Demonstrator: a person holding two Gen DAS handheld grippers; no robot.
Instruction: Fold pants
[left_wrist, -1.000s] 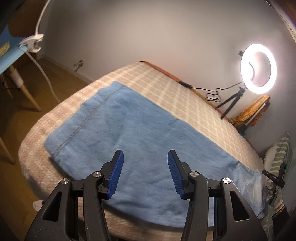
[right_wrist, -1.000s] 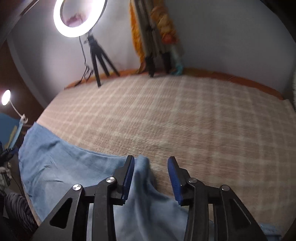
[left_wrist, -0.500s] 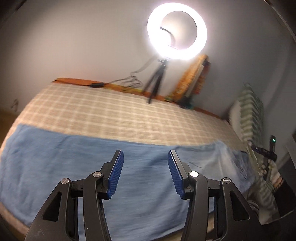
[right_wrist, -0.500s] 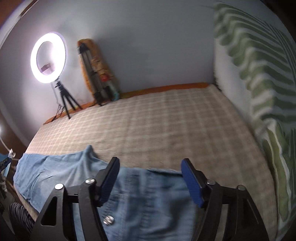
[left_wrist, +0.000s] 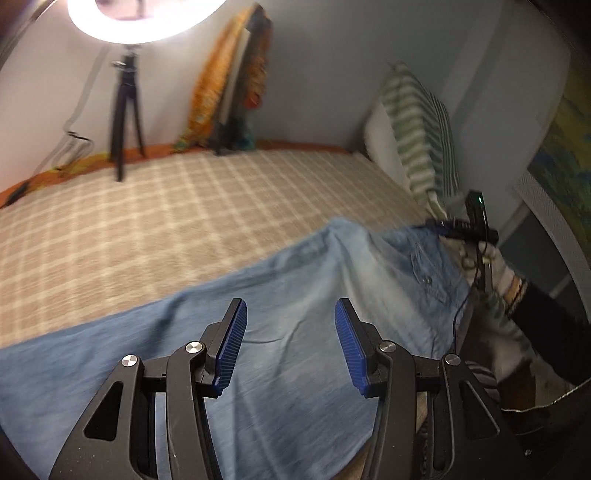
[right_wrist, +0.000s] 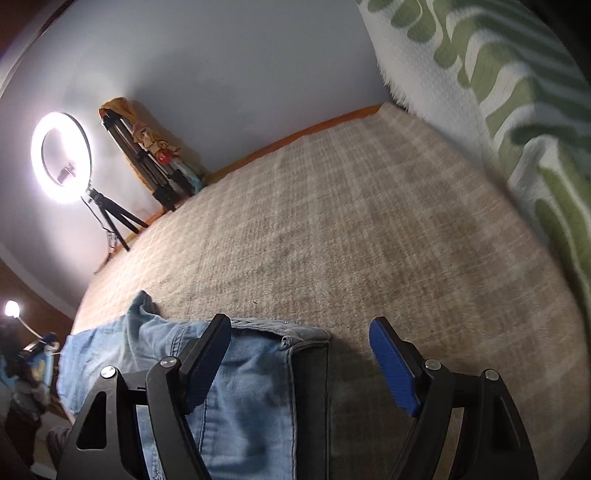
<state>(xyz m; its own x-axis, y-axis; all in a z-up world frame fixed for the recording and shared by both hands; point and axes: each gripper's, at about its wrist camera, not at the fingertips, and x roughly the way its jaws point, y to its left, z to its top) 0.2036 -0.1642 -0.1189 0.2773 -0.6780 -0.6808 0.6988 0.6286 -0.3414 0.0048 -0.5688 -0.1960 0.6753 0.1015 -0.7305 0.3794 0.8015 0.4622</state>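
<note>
We found the pants (left_wrist: 280, 332) lying lengthwise along the near edge of the bed (left_wrist: 177, 221), light blue denim, one leg laid over the other so far as we could judge, the waistband end toward the striped pillow (left_wrist: 421, 140). The left gripper (left_wrist: 287, 349) hung over the middle of the legs with its jaws apart and nothing between them. The right gripper (right_wrist: 300, 360) hung at the waist end — jaws spread wide, the waistband corner (right_wrist: 306, 338) lying under the gap, though we could not tell whether the pads touched the cloth.

We judged the fold across the length not yet begun; this was the approach to the grasp. The next move would call for the right jaws to close on the waistband corner through every layer, and for the left to take hold further along — then both to carry the cloth over evenly. A grip on the top layer alone would likely peel the legs apart.

The ring light (right_wrist: 61, 158) stood beyond the bed's far edge.
</note>
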